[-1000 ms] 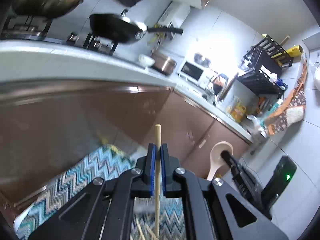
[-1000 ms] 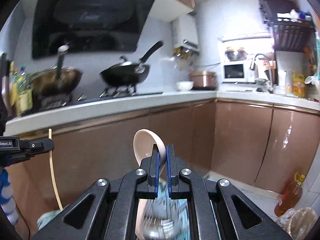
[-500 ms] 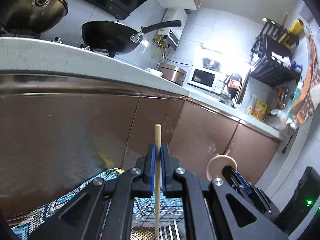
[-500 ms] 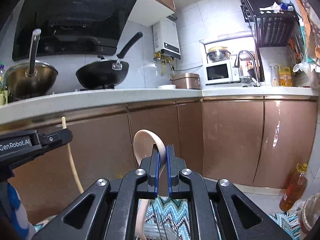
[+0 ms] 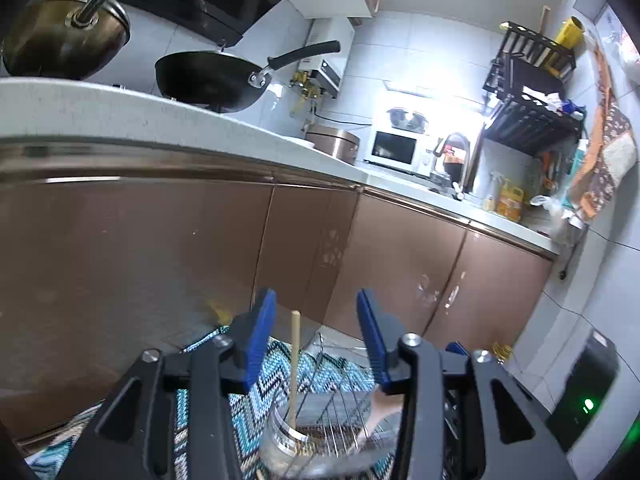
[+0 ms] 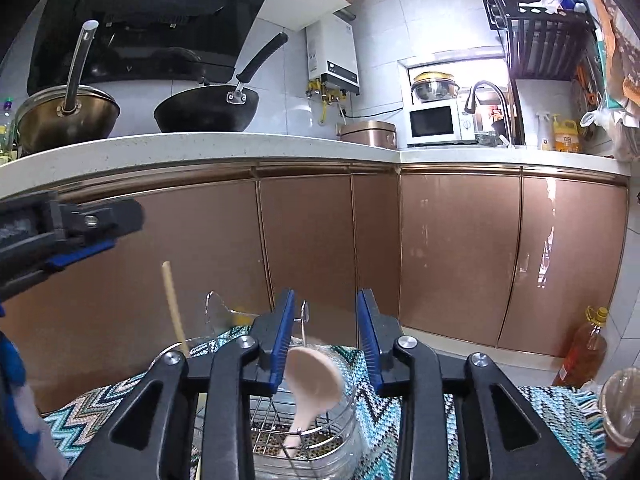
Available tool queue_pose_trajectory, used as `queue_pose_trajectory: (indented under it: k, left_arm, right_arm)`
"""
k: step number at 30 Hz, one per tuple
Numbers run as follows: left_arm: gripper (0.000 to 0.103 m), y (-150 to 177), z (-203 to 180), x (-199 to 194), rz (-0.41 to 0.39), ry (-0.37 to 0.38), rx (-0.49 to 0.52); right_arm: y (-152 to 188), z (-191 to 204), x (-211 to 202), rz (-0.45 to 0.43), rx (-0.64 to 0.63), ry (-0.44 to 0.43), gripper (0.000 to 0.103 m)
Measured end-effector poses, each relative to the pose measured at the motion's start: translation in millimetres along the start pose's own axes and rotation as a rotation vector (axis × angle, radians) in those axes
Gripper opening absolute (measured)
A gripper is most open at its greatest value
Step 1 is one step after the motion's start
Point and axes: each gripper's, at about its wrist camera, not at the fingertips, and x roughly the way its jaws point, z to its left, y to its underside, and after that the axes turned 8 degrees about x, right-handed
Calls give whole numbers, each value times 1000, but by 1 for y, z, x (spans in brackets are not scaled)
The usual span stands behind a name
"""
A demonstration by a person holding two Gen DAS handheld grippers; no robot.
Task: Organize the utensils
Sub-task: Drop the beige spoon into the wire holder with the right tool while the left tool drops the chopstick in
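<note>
Two tongs opening, nothing gripped: my left gripper (image 5: 316,334) w/ chopstick (image 5: 294,364) loose in its glass jar (image 5: 280,440), right gripper (image 6: 326,336) w/ spoon (image 6: 314,380) in other jar (image 6: 344,432). Bumping either could tip jars.

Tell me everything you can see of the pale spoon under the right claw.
The pale spoon looks like smooth pinkish-cream plastic, with an oval bowl uppermost and a narrower handle running down into a clear jar beside a wire rack. It leans, bowl tilted toward the left blue pad. The right claw is opening; its pads no longer press on the spoon. The handle's lower end is hidden.
</note>
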Motion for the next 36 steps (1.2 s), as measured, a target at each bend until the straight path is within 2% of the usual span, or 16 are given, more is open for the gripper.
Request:
queue_pose_trajectory:
  k: [2, 7, 12, 14, 19, 21, 28, 36]
  left_arm:
    - [49, -5, 3, -15, 6, 5, -6]
    - [50, -16, 24, -64, 40, 1, -25]
    - [60, -19, 55, -128, 56, -48, -8]
    - [61, -17, 69, -152, 75, -72, -4]
    - [68, -3, 99, -206, 105, -138, -3]
    - [69, 2, 106, -220, 107, -155, -12]
    - [69, 14, 123, -262, 80, -163, -53]
    - [69, 24, 122, -286, 101, -125, -60]
  right_arm:
    - [-5, 0, -7, 9, 3, 1, 38]
    - [-22, 5, -35, 20, -8, -4, 39]
    - [-41, 3, -83, 30, 9, -51, 54]
    - [-45, 0, -103, 41, 22, -67, 64]
    - [-49, -10, -149, 52, 45, -87, 74]
    - [-48, -15, -162, 61, 56, -92, 75]
    - [-46, -23, -204, 46, 71, -85, 101]
    - [-45, -27, -245, 11, 79, -73, 103]
